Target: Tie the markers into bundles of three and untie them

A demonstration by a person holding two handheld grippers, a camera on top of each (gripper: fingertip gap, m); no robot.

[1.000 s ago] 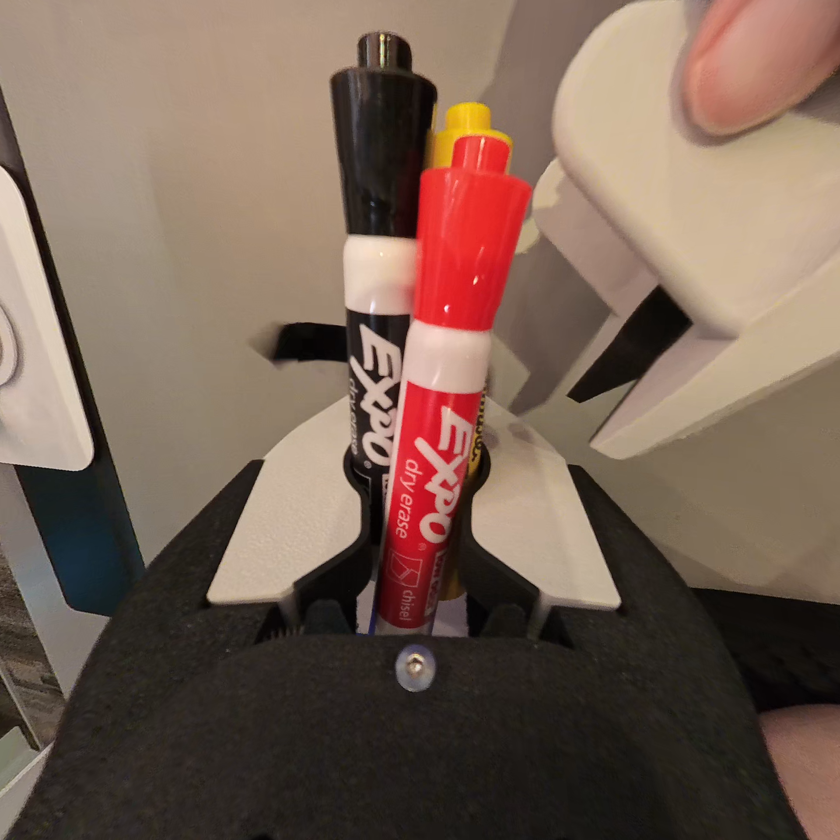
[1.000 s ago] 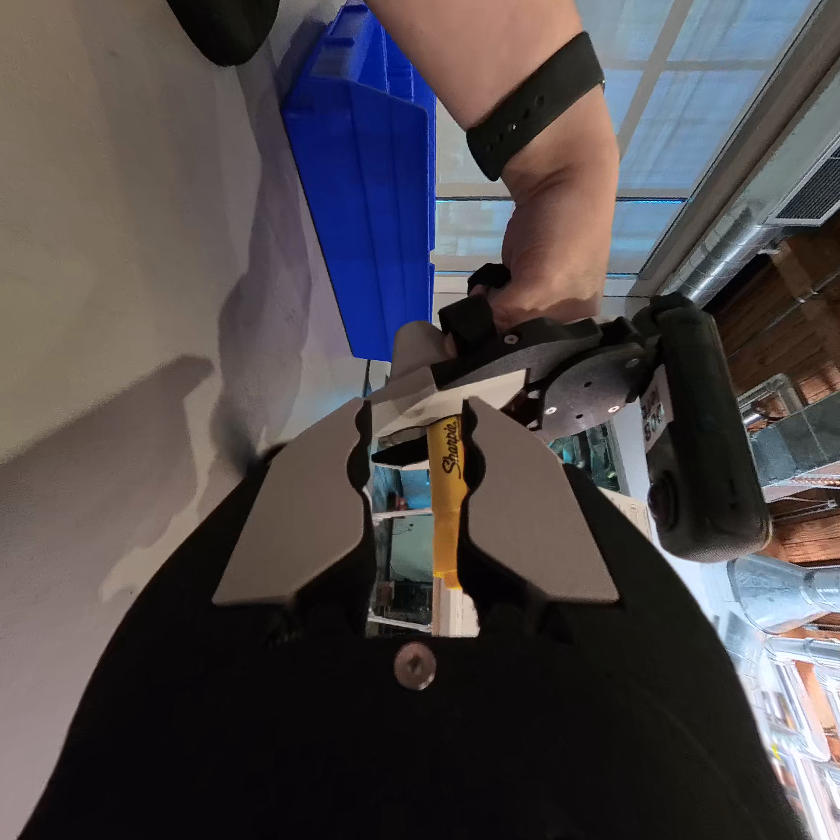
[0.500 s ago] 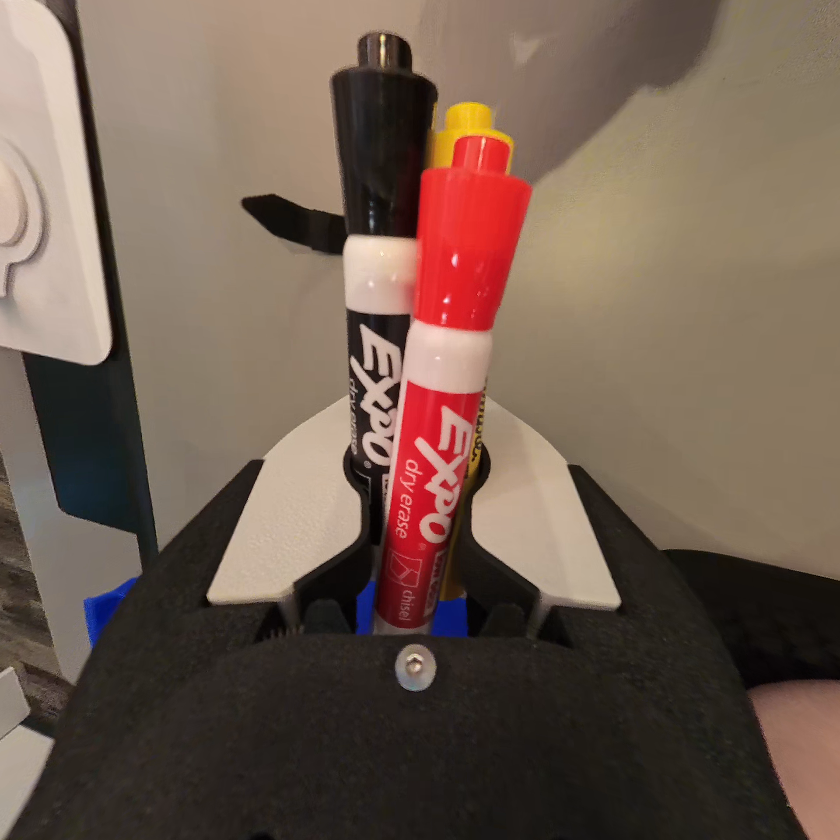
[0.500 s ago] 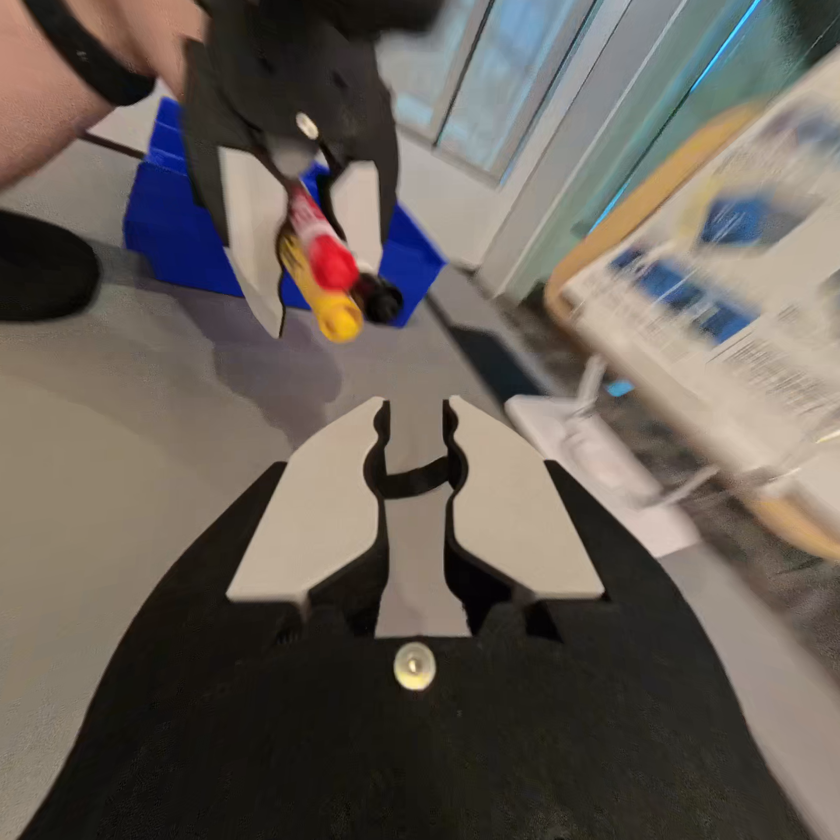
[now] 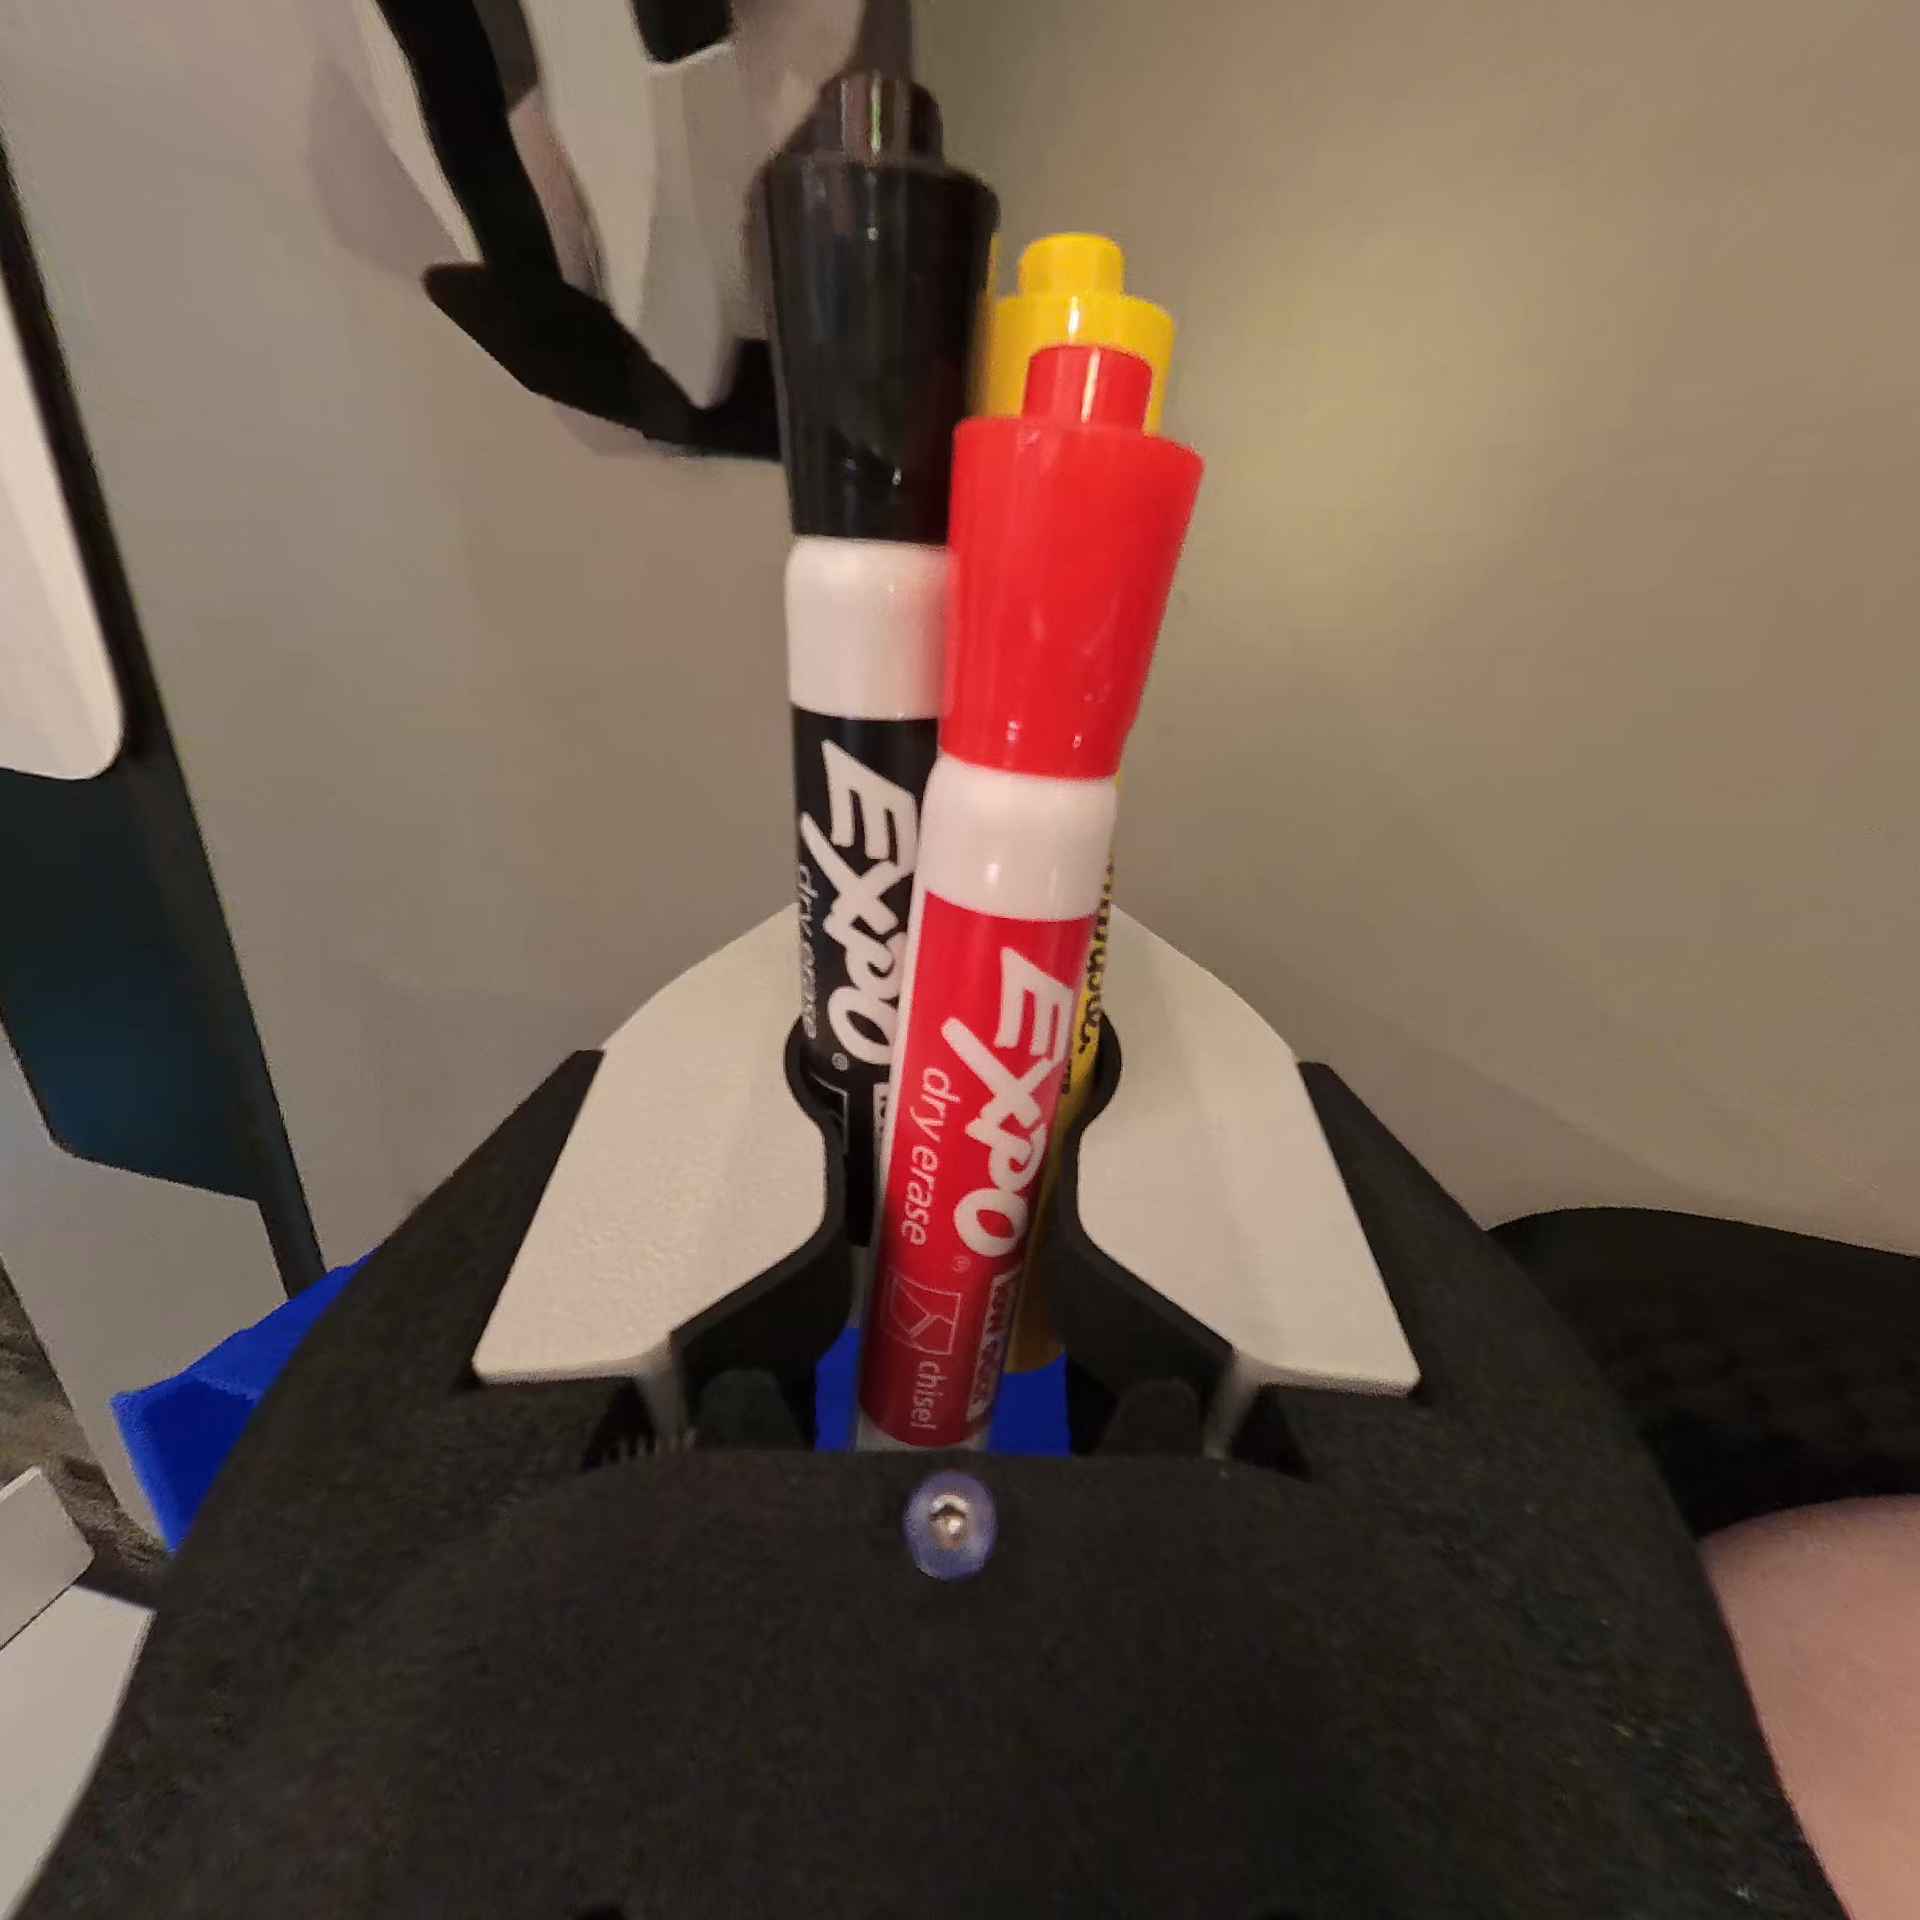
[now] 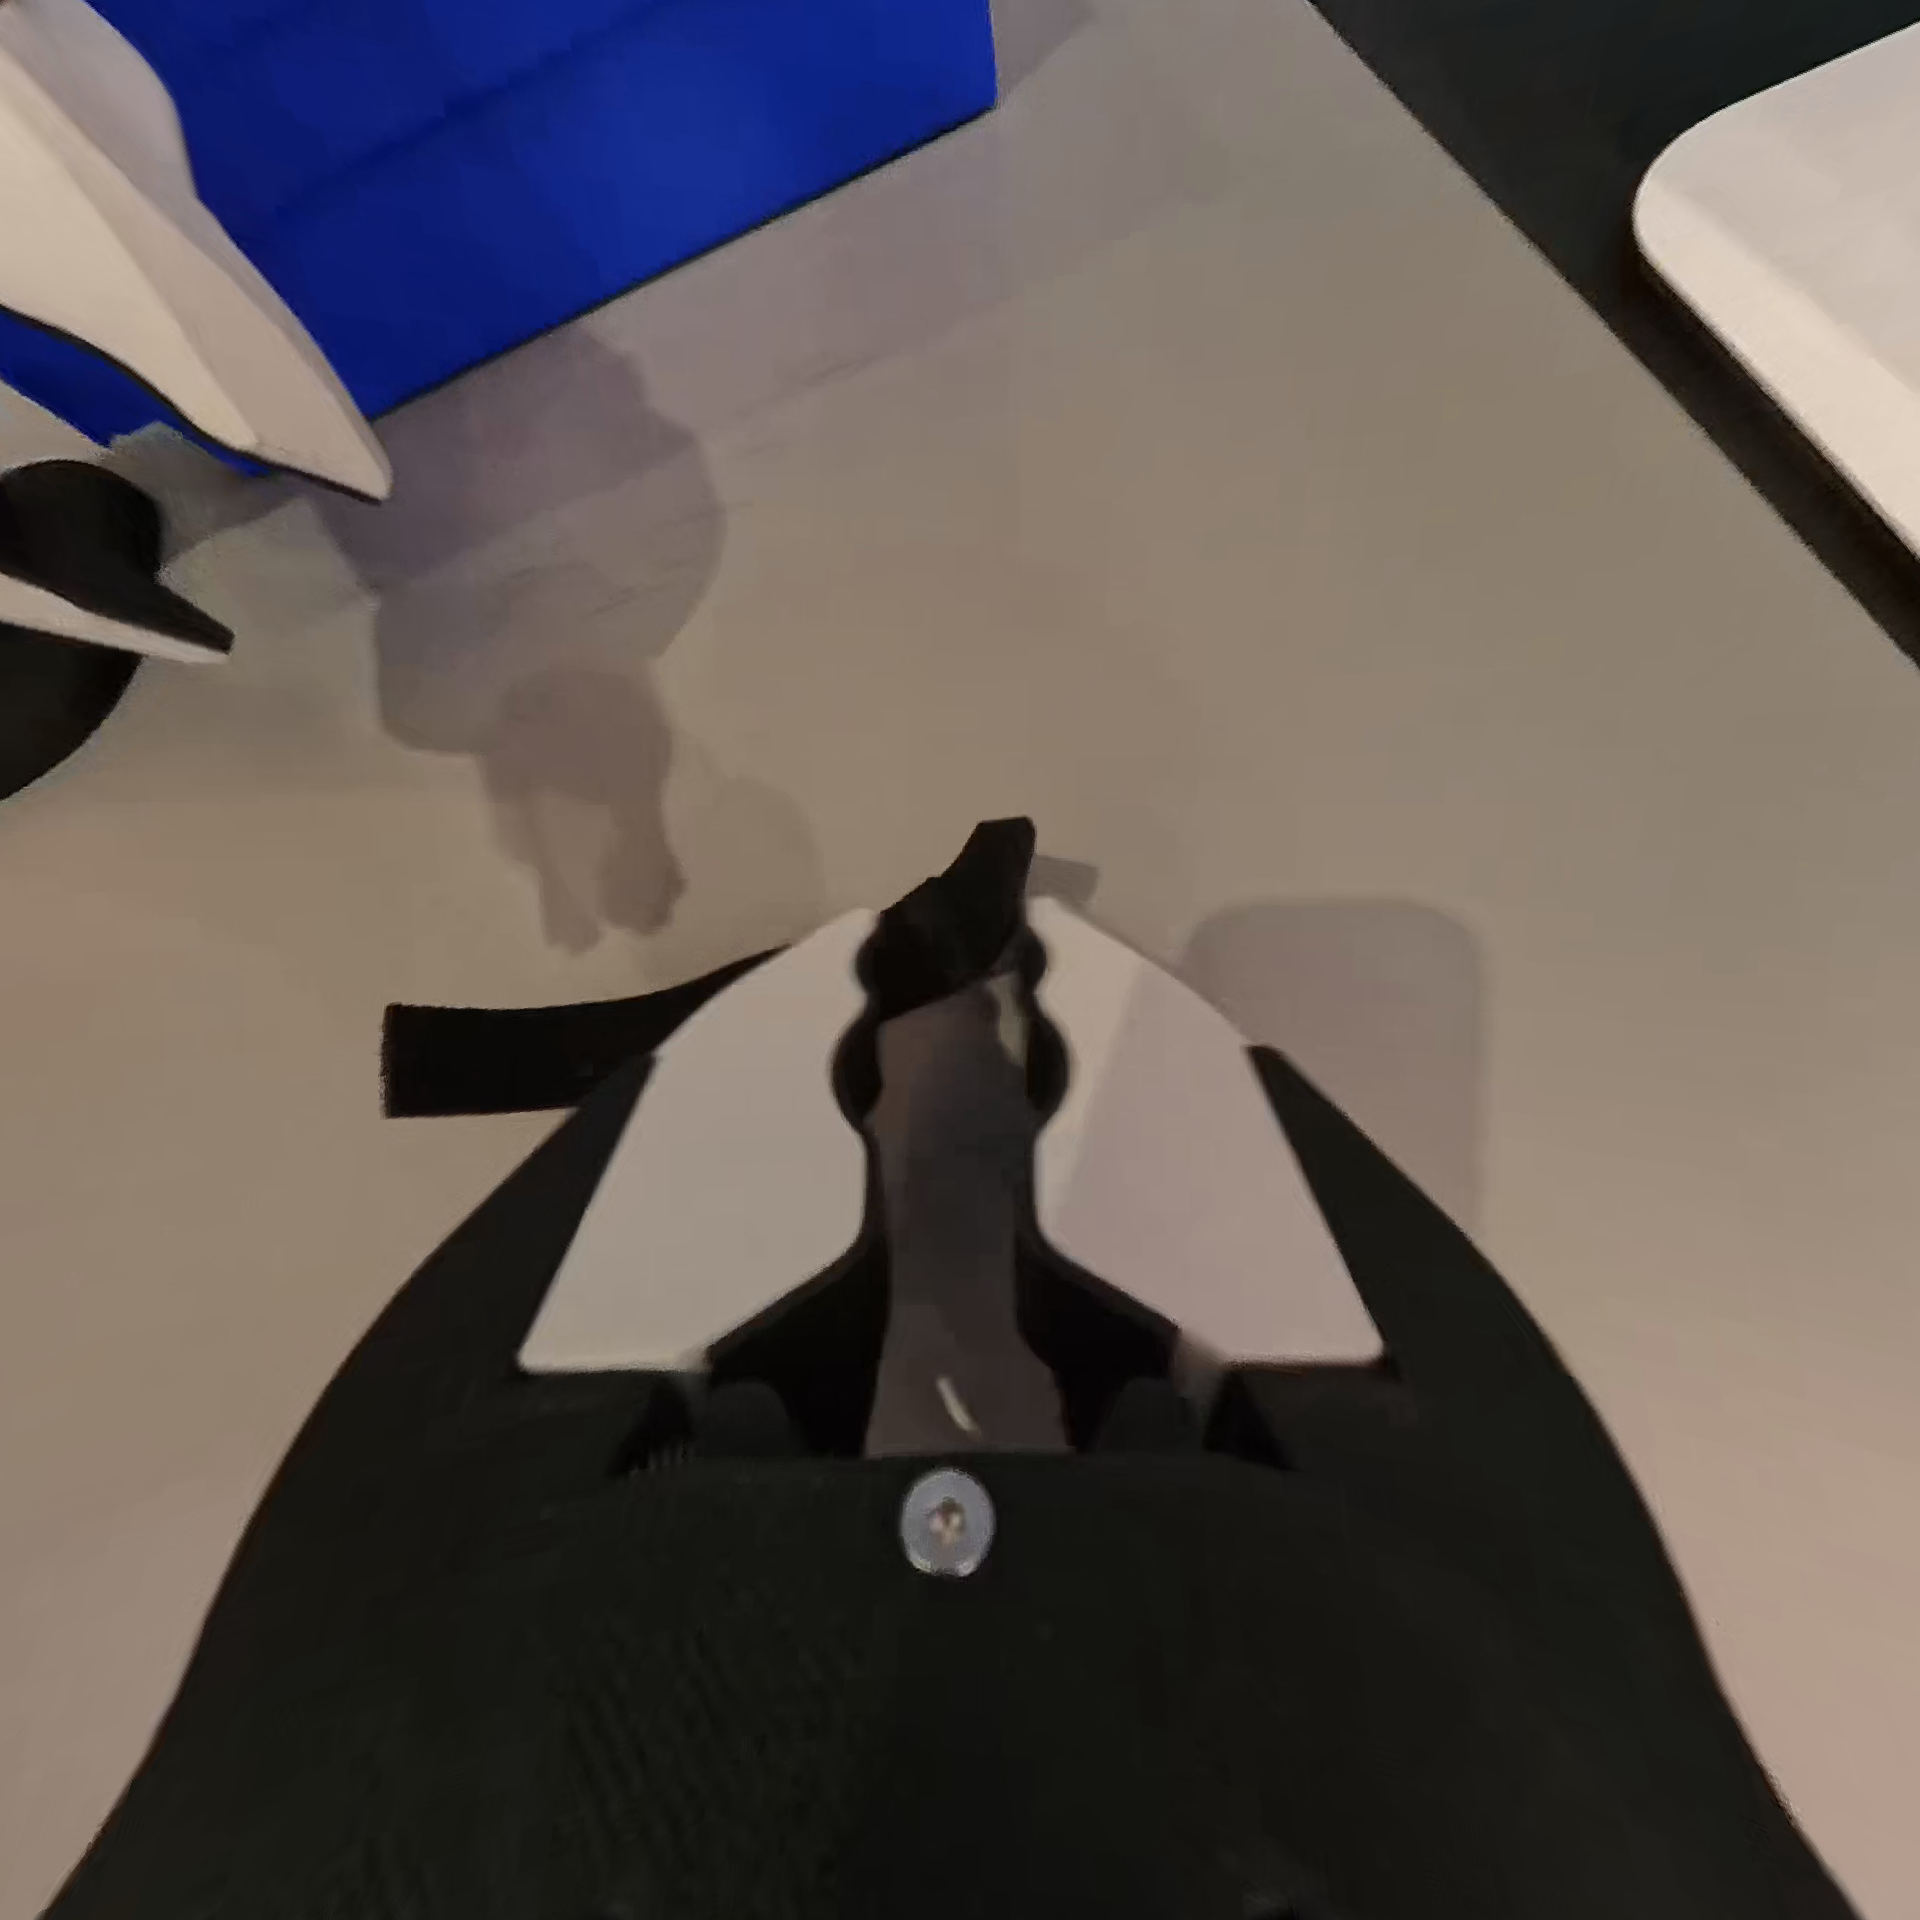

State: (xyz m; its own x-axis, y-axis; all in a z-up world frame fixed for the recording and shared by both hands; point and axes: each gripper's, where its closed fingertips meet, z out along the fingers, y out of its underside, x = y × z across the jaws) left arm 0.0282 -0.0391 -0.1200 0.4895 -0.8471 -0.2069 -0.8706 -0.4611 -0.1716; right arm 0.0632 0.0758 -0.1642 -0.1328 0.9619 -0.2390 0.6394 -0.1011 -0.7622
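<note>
My left gripper [image 5: 951, 935] is shut on three capped markers that point away from it: a black marker [image 5: 862, 499], a red marker [image 5: 1049, 665] in front and a yellow marker [image 5: 1081, 312] behind. My right gripper [image 6: 951, 914] is shut on a black strap [image 6: 499, 1060], pinched at the fingertips, with its free end trailing left just above the grey table [image 6: 1143, 520]. In the left wrist view the strap [image 5: 582, 353] and the blurred right gripper [image 5: 561, 125] sit up and left of the markers. No strap shows around the markers.
A blue bin [image 6: 520, 135] stands at the far side of the table, with the left gripper's fingers [image 6: 208, 364] in front of it. A white flat object [image 6: 1787, 260] lies off the table's right edge. A person's arm [image 5: 1829, 1621] is at the lower right.
The right gripper has swung away from the markers and turned down toward the table, carrying the strap. In the left wrist view it has gone from the right to the upper left. The left gripper's hold on the markers is unchanged.
</note>
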